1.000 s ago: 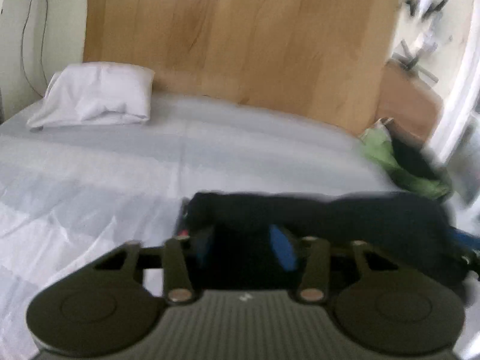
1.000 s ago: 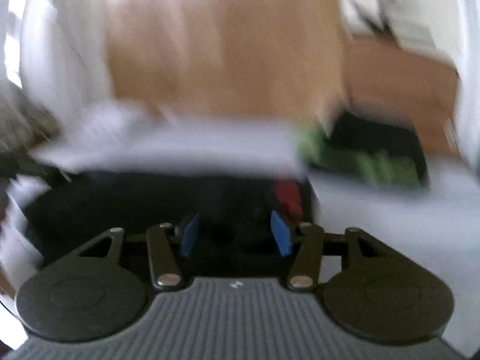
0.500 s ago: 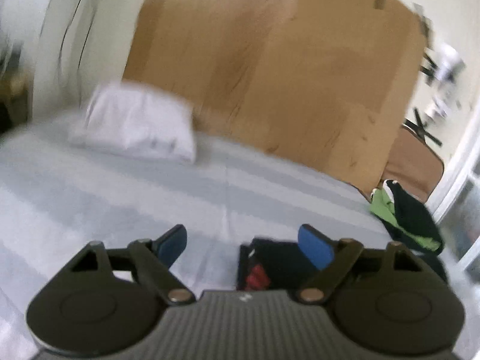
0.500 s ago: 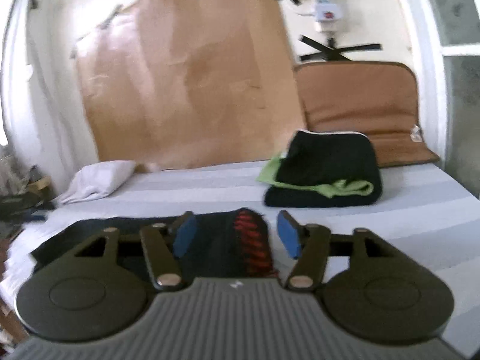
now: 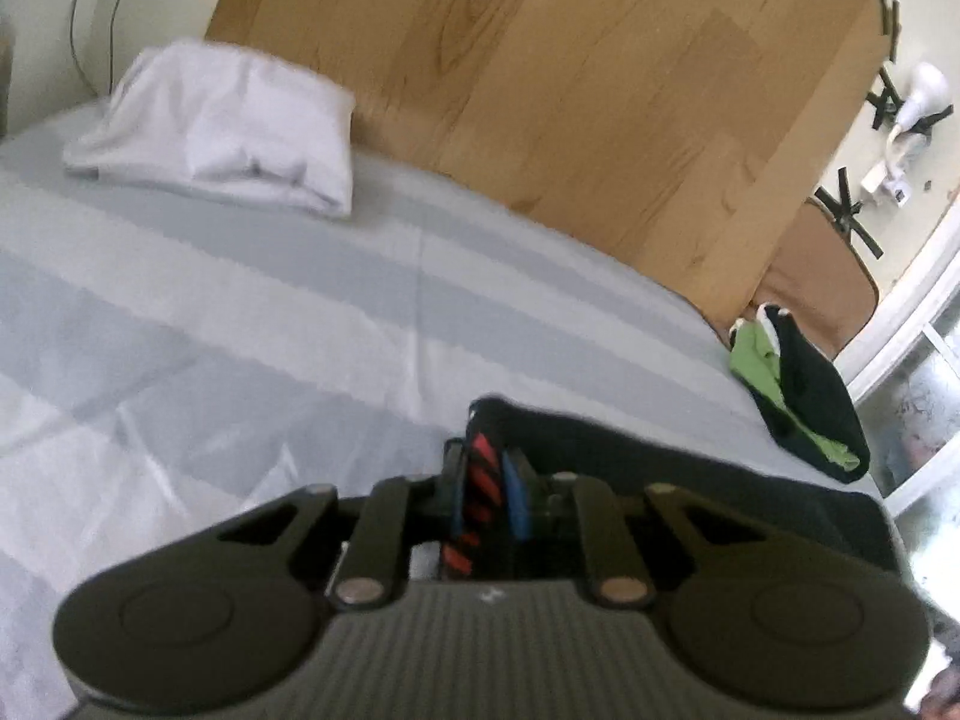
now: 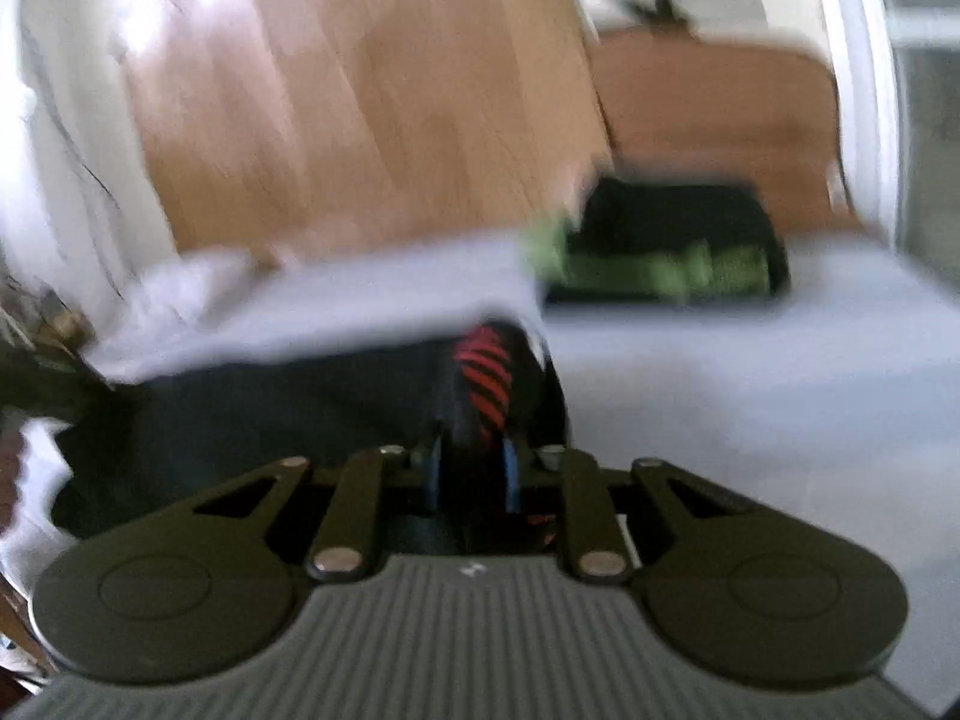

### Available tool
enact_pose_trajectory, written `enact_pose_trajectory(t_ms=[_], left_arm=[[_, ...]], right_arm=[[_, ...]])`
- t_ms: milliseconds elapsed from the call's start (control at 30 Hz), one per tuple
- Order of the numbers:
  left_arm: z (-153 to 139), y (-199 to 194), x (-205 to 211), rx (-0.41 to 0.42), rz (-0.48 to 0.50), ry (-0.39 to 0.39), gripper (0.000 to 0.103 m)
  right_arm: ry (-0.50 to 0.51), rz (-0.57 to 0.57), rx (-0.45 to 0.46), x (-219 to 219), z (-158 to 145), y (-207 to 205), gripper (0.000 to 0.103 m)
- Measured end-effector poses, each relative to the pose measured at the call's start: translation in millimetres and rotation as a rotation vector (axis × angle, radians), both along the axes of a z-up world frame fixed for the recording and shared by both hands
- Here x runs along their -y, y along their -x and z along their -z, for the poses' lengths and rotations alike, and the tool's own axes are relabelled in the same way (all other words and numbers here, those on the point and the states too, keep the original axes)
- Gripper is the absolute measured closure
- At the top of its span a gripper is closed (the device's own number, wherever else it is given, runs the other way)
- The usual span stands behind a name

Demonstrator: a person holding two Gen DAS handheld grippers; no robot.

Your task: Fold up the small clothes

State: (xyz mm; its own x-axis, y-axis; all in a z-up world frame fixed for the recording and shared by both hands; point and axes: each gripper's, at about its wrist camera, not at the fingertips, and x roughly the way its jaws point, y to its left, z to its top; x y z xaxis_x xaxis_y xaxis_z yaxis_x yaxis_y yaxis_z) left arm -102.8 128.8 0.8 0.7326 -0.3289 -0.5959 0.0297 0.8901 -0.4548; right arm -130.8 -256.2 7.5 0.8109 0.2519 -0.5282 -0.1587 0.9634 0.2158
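A black garment [image 5: 690, 480] with red diagonal stripes at its edge lies on the grey striped bed [image 5: 300, 330]. My left gripper [image 5: 489, 498] is closing, and its blue pads pinch the red-striped edge at the garment's left end. In the blurred right wrist view the same garment [image 6: 270, 414] stretches away to the left. My right gripper [image 6: 471, 474] is closing too, with the striped edge pressed between its blue pads. The cloth under both grippers is hidden.
A white pillow [image 5: 222, 132] lies at the head of the bed by a wooden board [image 5: 540, 90]. A folded black and green pile [image 5: 798, 396] [image 6: 660, 246] sits near the bed's far right edge. A brown cushion [image 6: 720, 108] leans behind it.
Both grippers were open beside the garment half a second ago and have now closed on its red-striped edge. The left wrist has rolled and shifted sideways; the right view has blurred.
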Motion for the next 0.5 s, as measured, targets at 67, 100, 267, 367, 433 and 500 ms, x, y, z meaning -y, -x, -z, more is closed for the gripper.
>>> enact_pose_trajectory(t_ms=[67, 100, 267, 367, 433, 500], left_arm=[[-3.3, 7.1, 0.0, 0.004, 0.005, -0.015, 0.082], [-6.6, 11.7, -1.8, 0.01, 0.004, -0.014, 0.079], [-35.7, 38.9, -13.2, 0.116, -0.004, 0.042, 0.071], [-49.5, 38.5, 4.3, 0.169, 0.062, 0.075, 0.071], [-51.7, 34.1, 27.0, 0.182, 0.122, 0.076, 0.07], [-49.1, 29.2, 48.4, 0.175, 0.175, 0.077, 0.069]], right_arm=[[-0.067, 0.01, 0.025, 9.1, 3.2, 1.2, 0.072], [-0.086, 0.01, 0.02, 11.1, -1.5, 1.9, 0.068], [-0.094, 0.019, 0.155, 14.3, -34.6, 12.3, 0.057], [-0.159, -0.083, 0.192, -6.5, -45.1, -1.7, 0.058], [-0.181, -0.184, 0.176, -36.6, -44.0, -14.4, 0.058], [-0.18, -0.286, 0.136, -67.3, -36.4, -28.6, 0.061]])
